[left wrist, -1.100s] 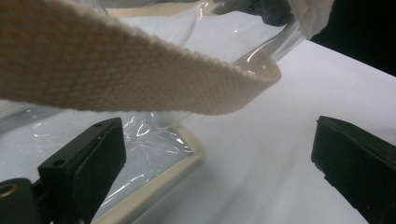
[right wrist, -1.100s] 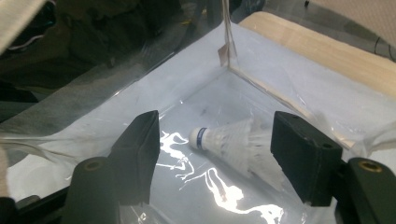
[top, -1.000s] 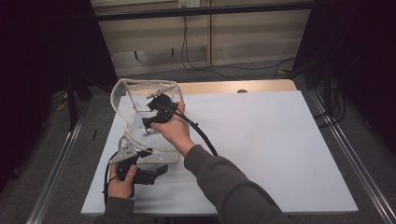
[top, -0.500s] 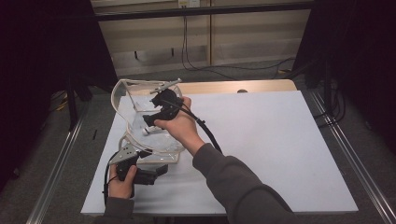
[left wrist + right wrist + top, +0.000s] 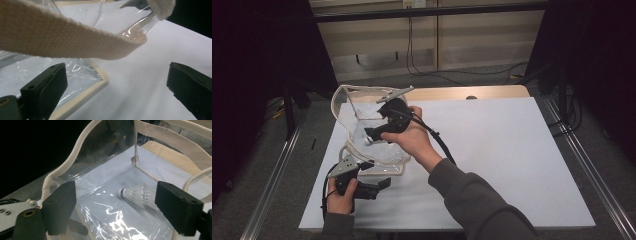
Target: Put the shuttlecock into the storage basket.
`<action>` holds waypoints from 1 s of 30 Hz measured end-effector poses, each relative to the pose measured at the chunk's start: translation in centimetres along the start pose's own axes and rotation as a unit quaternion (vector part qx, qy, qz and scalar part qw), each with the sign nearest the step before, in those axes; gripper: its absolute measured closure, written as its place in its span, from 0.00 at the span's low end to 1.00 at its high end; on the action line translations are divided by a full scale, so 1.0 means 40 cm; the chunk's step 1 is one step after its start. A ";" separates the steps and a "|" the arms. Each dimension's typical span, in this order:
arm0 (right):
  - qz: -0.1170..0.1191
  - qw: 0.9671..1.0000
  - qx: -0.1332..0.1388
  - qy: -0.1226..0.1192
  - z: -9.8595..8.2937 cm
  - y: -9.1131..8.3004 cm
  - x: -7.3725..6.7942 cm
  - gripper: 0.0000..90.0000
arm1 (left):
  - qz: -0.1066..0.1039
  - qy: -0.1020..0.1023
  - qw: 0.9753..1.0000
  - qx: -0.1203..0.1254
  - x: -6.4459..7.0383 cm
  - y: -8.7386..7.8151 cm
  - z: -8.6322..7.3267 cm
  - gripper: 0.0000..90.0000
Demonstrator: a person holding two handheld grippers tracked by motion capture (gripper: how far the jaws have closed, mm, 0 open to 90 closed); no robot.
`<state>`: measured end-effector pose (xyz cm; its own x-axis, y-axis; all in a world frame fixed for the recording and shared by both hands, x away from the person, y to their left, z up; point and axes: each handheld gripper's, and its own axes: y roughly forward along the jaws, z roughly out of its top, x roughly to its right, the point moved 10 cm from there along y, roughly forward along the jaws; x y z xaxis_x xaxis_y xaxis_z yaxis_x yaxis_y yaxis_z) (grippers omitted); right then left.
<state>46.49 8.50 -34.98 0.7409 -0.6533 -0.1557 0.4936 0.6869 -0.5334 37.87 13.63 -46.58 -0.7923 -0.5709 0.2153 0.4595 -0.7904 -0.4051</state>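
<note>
A clear plastic bag with cream fabric edging and cream straps stands open on the left part of the white bench, its mouth turned up and toward the right. Inside it, on the clear bottom panel, a white shuttlecock lies on its side, cork end pointing to the left in the right gripper view.

The right gripper is held over the bag's mouth, reaching in from the right, and its camera looks straight down into the bag. Its jaws stand wide apart and hold nothing. The shuttlecock lies beyond and between them, nearer the right-hand jaw in that view, its feather skirt partly hidden behind that jaw. Judging from this pose, the gripper is placed to work inside the bag, and the shuttlecock is the thing it deals with; whether it is about to take hold or has let go cannot be read from the pictures.

The left gripper rests low at the near left of the bench, just beside the bag's near bottom corner. Its jaws are also wide open and empty. In the left gripper view the bag's cream bottom edge runs past the left-hand jaw, and a cream strap hangs across above the jaws without touching them. It seems to wait near the bag, ready to steady it, though it grips no part of it now.
</note>
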 end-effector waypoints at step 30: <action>0.016 0.999 0.040 0.010 -0.078 -0.171 0.102 0.13 | 0.012 0.000 1.000 0.002 0.000 -0.006 0.001 0.04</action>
<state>44.73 0.14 -34.56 0.7476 -0.6367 -0.1891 0.5055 0.7301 -0.4597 37.78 13.81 -46.43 -0.7807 -0.5902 0.2055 0.4803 -0.7771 -0.4068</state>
